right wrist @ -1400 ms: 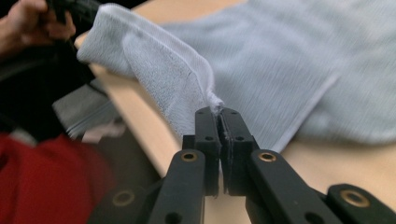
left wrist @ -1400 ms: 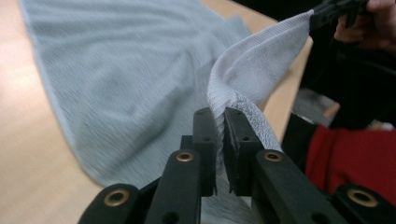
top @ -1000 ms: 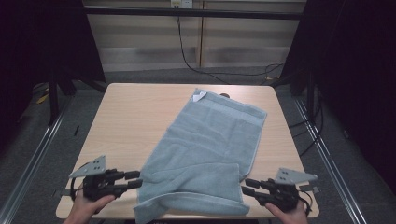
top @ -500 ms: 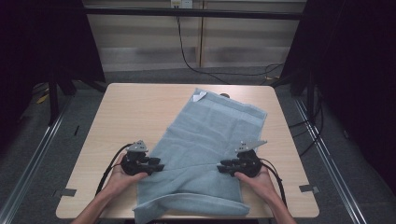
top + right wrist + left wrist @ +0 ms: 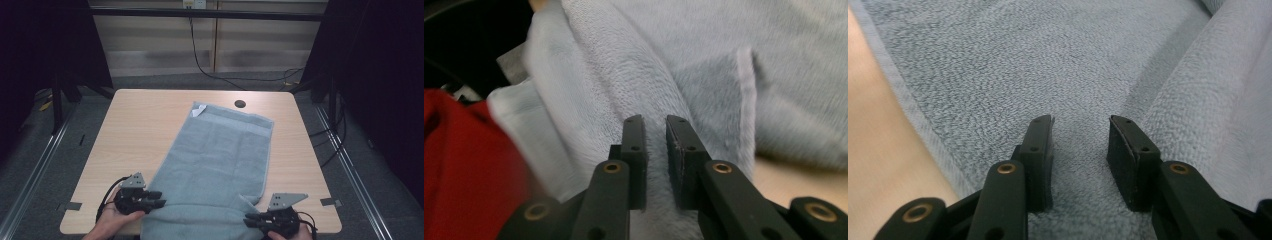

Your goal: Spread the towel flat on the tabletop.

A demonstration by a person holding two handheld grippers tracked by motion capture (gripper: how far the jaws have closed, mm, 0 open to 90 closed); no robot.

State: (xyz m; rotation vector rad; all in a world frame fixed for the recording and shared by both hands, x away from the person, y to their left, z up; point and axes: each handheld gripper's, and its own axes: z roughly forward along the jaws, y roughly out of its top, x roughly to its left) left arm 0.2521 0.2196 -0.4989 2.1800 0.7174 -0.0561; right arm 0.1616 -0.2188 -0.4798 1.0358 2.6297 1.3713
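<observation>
Since half a second ago both hands have drawn back from the middle of the towel (image 5: 220,160) to the table's near edge, and the towel's near end now lies in a rolled fold between them.

At the left of the high view, the left gripper (image 5: 159,196) sits at the towel's left edge, pointing inward at the fold. In the left gripper view its jaws stand apart over flat pile, pads not pressing, with a raised ridge of cloth just to their right and bare table (image 5: 878,165) to their left.

The towel is pale grey-blue terry with a stitched hem, lying on a slant from the near edge up toward the far right, a white label (image 5: 198,111) at its far corner near the table's round hole (image 5: 240,104).

At the right, the right gripper (image 5: 248,220) meets the fold's right end. Its jaws have just been closing; a narrow gap remains, with a ridge of towel running into it, and whether the pads press it I cannot tell.
</observation>
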